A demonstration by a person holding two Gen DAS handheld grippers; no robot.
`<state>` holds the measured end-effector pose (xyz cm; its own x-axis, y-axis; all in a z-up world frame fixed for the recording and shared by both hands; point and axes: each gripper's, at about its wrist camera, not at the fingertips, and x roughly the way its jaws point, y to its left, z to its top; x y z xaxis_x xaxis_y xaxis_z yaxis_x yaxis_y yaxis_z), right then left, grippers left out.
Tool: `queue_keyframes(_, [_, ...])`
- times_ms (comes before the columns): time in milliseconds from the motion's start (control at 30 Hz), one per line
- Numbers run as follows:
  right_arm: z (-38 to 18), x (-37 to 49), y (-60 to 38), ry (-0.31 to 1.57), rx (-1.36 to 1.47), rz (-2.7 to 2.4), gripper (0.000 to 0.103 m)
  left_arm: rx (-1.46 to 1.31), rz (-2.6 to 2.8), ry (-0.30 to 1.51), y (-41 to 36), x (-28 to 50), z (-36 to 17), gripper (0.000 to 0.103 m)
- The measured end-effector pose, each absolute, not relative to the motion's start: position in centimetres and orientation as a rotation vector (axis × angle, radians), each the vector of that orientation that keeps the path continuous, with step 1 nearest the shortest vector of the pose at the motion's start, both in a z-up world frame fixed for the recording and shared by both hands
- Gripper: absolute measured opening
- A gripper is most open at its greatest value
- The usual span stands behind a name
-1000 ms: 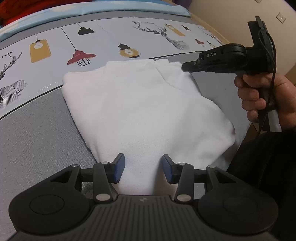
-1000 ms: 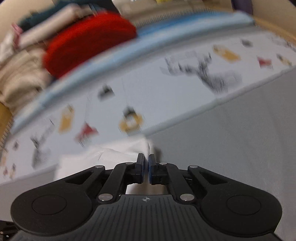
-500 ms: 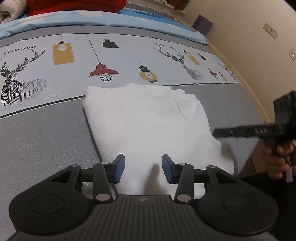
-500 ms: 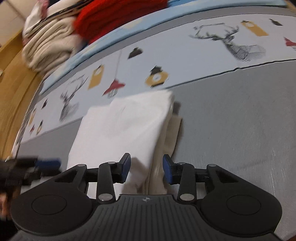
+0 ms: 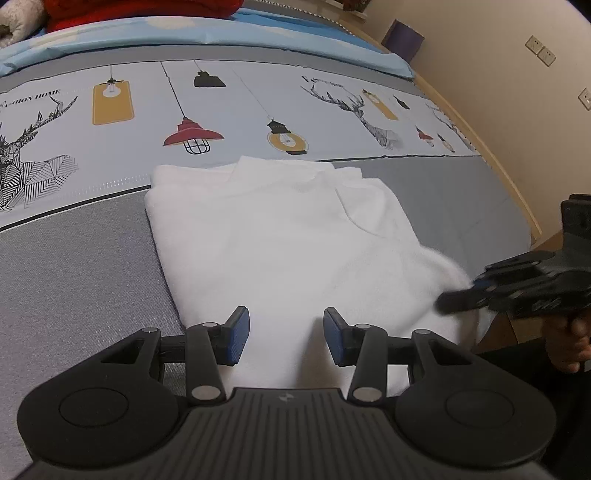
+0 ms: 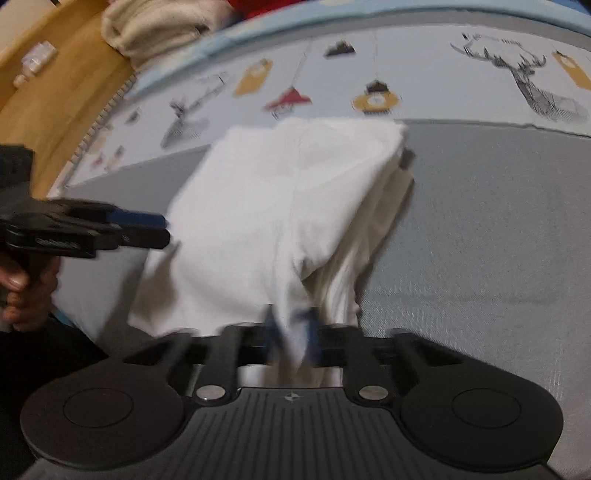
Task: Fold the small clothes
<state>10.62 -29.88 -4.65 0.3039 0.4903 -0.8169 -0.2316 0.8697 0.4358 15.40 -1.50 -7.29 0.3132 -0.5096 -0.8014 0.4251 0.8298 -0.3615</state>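
Observation:
A folded white garment (image 5: 280, 243) lies on the grey part of a printed bed sheet (image 5: 74, 266). My left gripper (image 5: 283, 339) is open, its blue pads hovering over the garment's near edge. My right gripper (image 6: 291, 334) is shut on the garment's near right corner (image 6: 295, 343); the view is blurred. In the left wrist view the right gripper (image 5: 465, 295) sits at the garment's right edge. In the right wrist view the garment (image 6: 280, 206) shows loose layers on its right side, and the left gripper (image 6: 147, 229) is at its left.
The sheet has lamp and deer prints (image 5: 192, 133) beyond the garment. A red item (image 5: 147, 11) and beige folded cloth (image 6: 155, 26) lie at the far end. The bed's right edge (image 5: 517, 206) meets a beige wall. A wooden floor (image 6: 55, 92) shows left.
My right gripper came down to the garment's near right corner and closed on it. The left gripper stayed open over the near edge.

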Motion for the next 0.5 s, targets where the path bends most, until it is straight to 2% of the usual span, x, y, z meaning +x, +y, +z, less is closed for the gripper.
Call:
queue_keyframes(133, [-3.2, 10.3, -32.3, 1.086, 0.441, 0.562, 0.01, -0.096, -0.638, 1.09, -1.5, 15.4, -7.2, 0.048])
queue_keyframes(200, [-4.2, 10.4, -32.4, 1.16, 0.406, 0.529, 0.01, -0.067, -0.631, 1.134, -1.8, 15.5, -8.0, 0.048])
queue_keyframes(300, [-7.4, 10.1, -30.6, 1.35, 0.184, 0.439, 0.012, 0.006, -0.599, 1.206, -2.3, 15.5, -9.4, 0.048])
queue_keyframes(400, [-6.7, 10.0, -30.4, 1.311, 0.182, 0.46, 0.02, -0.031, -0.601, 1.197, -1.6, 15.8, -8.8, 0.048])
queue_keyframes(467, [-5.7, 10.2, -31.1, 1.261, 0.236, 0.442, 0.042, -0.097, -0.564, 1.18, -0.3, 16.5, -8.4, 0.048])
queue_keyframes(500, [-5.2, 10.4, -31.5, 1.231, 0.268, 0.43, 0.046, -0.129, -0.538, 1.17, 0.3, 16.8, -8.2, 0.052])
